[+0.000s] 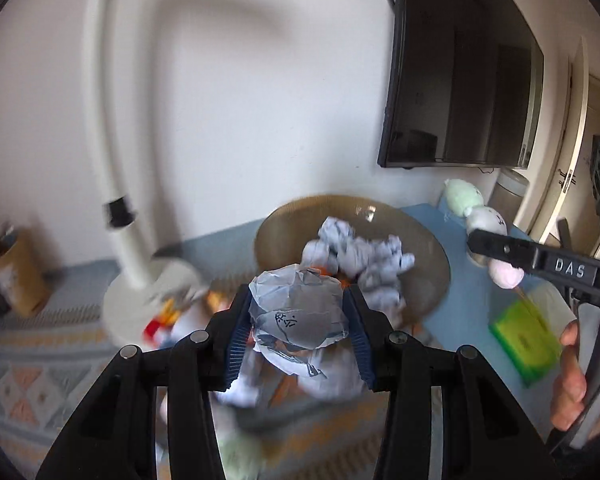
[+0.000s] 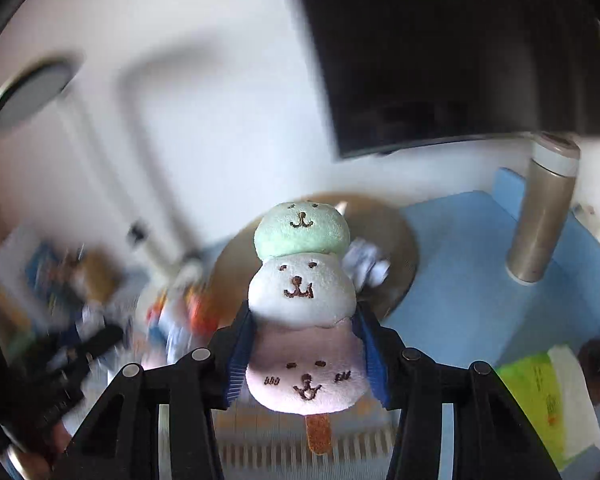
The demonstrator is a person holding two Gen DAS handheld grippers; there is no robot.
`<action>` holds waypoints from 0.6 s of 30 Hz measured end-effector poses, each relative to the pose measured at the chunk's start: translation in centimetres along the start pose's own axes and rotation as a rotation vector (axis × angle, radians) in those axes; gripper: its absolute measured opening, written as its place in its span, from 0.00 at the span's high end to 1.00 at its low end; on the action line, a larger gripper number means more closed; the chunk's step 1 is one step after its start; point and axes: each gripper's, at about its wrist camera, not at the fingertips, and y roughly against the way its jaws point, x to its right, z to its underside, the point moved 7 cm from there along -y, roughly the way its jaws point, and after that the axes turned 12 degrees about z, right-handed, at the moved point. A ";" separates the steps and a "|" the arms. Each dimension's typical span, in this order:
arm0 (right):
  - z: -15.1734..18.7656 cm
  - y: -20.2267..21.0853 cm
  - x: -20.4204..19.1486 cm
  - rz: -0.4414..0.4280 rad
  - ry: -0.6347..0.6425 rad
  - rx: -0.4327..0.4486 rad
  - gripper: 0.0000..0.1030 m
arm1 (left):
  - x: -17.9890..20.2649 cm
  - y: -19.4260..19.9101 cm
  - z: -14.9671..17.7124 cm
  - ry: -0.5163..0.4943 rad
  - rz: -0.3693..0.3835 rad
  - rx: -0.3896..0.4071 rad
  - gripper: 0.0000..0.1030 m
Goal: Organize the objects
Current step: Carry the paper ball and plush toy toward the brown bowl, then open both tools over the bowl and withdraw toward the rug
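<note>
The crumpled paper ball [image 1: 298, 312] is sitting pinched between the blue pads of the left gripper [image 1: 298, 320], held up in the air just in front of the brown bowl [image 1: 428, 240]; the plush dango skewer [image 2: 302, 312] is being pinched around its lower, pink ball by the right gripper [image 2: 302, 344], tongs pressing into the fabric, green ball pointing away from the camera; from the left wrist view the same toy is hanging right of the bowl, over the blue mat [image 1: 460, 304]; several paper wads [image 1: 360, 252] are already lying inside the bowl, so the sorting looks partly done; judging by this, the held ball is probably headed for the bowl too, the toy's place unclear; more blurred clutter [image 1: 168, 316] is lying left of the bowl near the white lamp base [image 1: 140, 304], too smeared to name; a green tissue pack [image 1: 524, 340] and a metal thermos [image 2: 544, 216] are standing on the mat, apart from the bowl.
</note>
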 end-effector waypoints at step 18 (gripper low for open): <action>-4.5 -12.4 0.1 -0.011 -0.087 -0.138 0.28 | -3.2 -7.7 -0.7 0.131 0.019 -0.043 0.06</action>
